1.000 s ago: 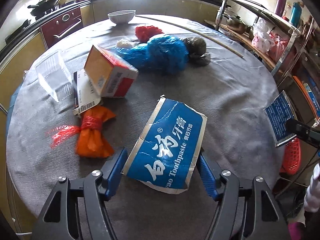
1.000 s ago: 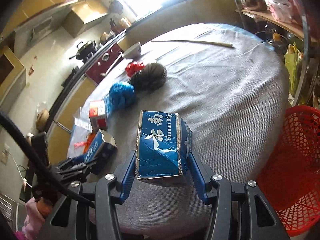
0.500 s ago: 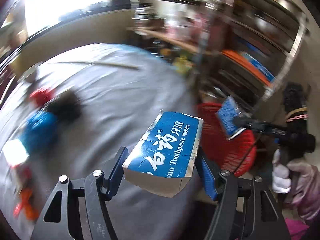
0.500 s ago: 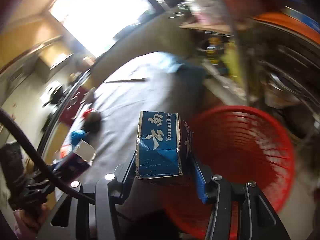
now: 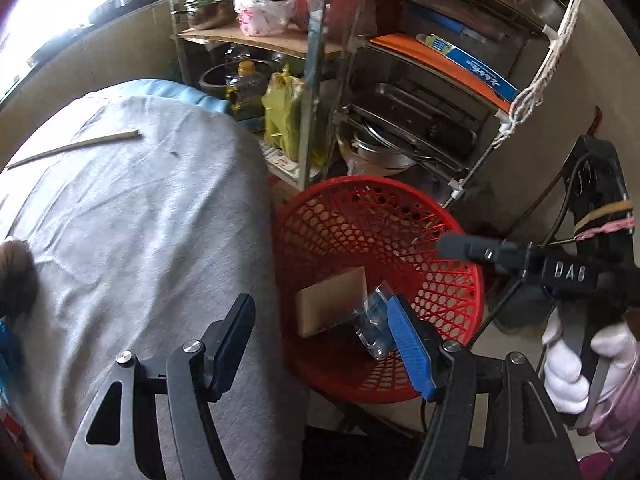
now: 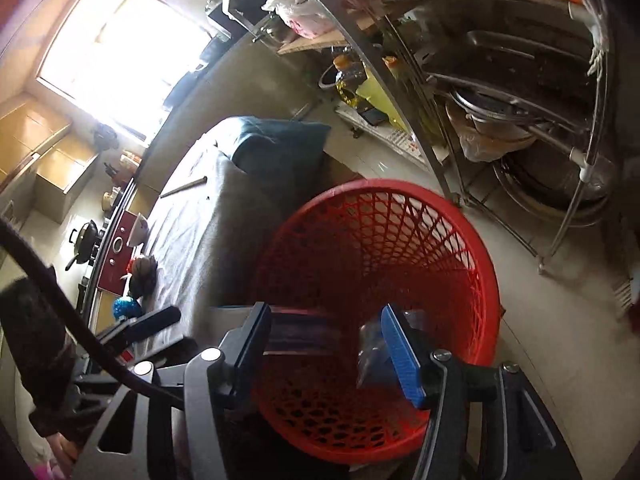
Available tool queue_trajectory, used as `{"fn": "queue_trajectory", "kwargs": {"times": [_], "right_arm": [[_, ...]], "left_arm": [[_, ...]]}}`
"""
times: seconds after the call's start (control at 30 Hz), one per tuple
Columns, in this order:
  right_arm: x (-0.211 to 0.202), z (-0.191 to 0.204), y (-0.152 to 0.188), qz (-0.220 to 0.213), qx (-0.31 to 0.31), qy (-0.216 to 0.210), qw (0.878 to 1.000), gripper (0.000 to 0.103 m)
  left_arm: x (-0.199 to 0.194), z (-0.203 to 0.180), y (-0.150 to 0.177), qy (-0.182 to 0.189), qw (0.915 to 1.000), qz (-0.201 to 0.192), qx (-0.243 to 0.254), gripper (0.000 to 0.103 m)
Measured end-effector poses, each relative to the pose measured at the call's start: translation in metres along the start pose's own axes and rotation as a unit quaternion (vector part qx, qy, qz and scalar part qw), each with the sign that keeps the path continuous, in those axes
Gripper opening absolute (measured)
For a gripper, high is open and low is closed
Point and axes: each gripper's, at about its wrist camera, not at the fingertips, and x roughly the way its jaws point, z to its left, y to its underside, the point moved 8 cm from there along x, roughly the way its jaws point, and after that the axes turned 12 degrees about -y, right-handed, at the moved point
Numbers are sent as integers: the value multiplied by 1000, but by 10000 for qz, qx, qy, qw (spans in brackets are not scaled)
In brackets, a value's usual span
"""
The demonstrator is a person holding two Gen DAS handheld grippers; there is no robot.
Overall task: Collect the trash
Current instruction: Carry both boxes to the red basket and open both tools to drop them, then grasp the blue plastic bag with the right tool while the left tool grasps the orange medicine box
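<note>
The table (image 5: 132, 220), under a grey cloth, fills the left of the left wrist view, a thin stick (image 5: 76, 147) lying near its far edge. Behind it a metal rack (image 5: 404, 92) holds pots, trays and bags. The red basket (image 5: 460, 280) stands on the floor just beside the table and in front of the rack.

Inside the basket a box (image 5: 332, 305) shows its plain cardboard face, tilted, and a crumpled clear wrapper (image 5: 372, 320) lies next to it. In the right wrist view a blurred blue box (image 6: 300, 330) is between the right gripper's fingers, over the basket's mouth.

The left gripper (image 5: 322, 336) hangs over the gap between table edge and basket, jaws about half apart with nothing between them. The right gripper (image 6: 326, 336) points down into the basket; its jaws are opening and its pads do not press on the blurred box. A gloved hand (image 5: 580, 372) holds its handle.
</note>
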Motion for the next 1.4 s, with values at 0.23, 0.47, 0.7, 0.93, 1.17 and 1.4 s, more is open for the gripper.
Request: {"fn": "queue_trajectory", "kwargs": {"times": [0.23,0.47,0.7,0.93,1.17,1.4], "right_arm": [[18,36,-7,14,-286,-228,9993,62],[69,116,8,483,-916,-632,9926,62],[131,217,46,1131,-1627,-1085,9742,62],[185,301,72,1519,-2077,-1368,9566,62],[239,340,82,1777,-2323,-1351,9467,62],[295,347,92,2038,-2270,-1255,9440,62]], "left_arm": [[-32,66,39,-490,9968,-110,-628,70],[-93,175,118,-1471,9712,-286,-1850,71],[-141,282,205,-2306,9221,-288,-3094,73],[-145,346,243,-2131,8831,-367,-4164,74],[-134,395,259,-1712,8500,-263,-4974,74],[-118,400,221,-943,8444,-341,-5262,74]]}}
